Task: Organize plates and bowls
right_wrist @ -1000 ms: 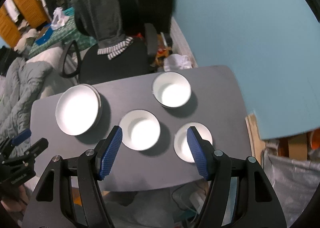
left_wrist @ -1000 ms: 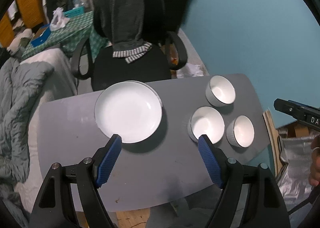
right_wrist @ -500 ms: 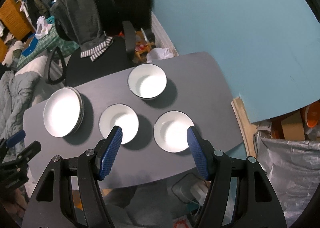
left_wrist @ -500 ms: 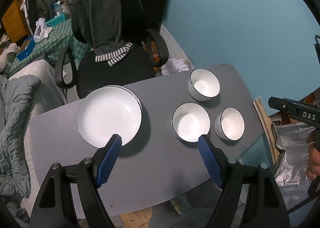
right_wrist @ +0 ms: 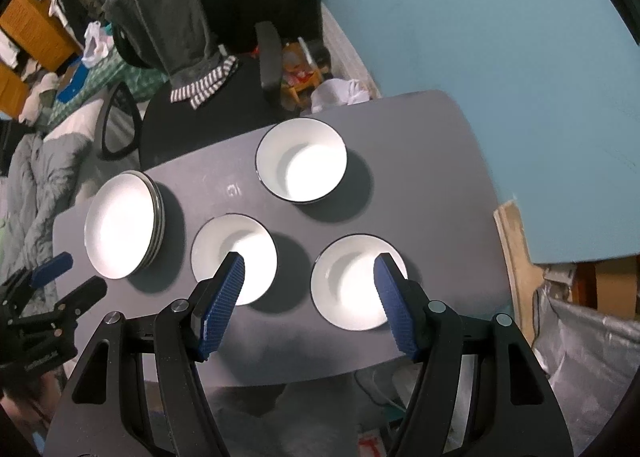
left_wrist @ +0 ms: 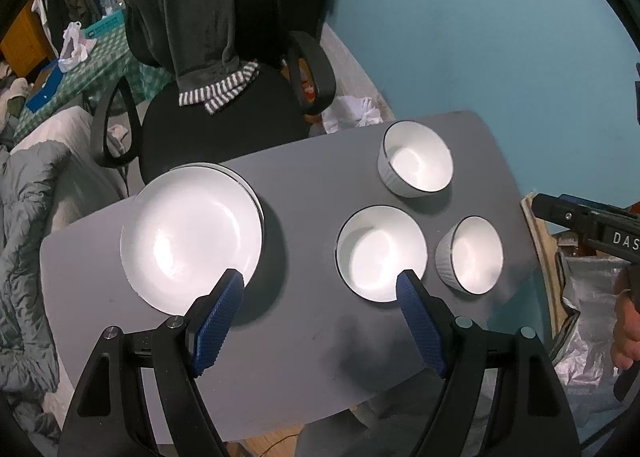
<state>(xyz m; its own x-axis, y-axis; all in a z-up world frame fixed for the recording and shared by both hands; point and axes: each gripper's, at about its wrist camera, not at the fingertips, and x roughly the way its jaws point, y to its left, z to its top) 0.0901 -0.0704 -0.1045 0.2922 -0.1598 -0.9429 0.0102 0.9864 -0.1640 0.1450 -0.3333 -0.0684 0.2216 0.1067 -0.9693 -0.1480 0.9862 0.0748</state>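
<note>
Both pairs of jaws stand released and hold nothing: the left gripper (left_wrist: 320,289) and the right gripper (right_wrist: 310,275) hang well above the grey counter (left_wrist: 308,173), probably to take in the whole layout before any grasp.

Ahead of the left jaws and off toward their left finger sits a stack of plates (left_wrist: 192,233), white and glossy with thin dark rims, its upper plate shifted a little off the ones beneath. That they are piled suggests the plates are already gathered. Just beyond the left gripper's right finger lies the middle bowl (left_wrist: 380,251), with the ribbed bowl (left_wrist: 470,257) just beside it on the far side and the far bowl (left_wrist: 416,163) further ahead; all three are white with dark rims, upright, empty, and apart from one another.

From the right wrist view, the ribbed bowl lies between the right jaws, so I judge it a likely first pick for nesting the bowls.
</note>
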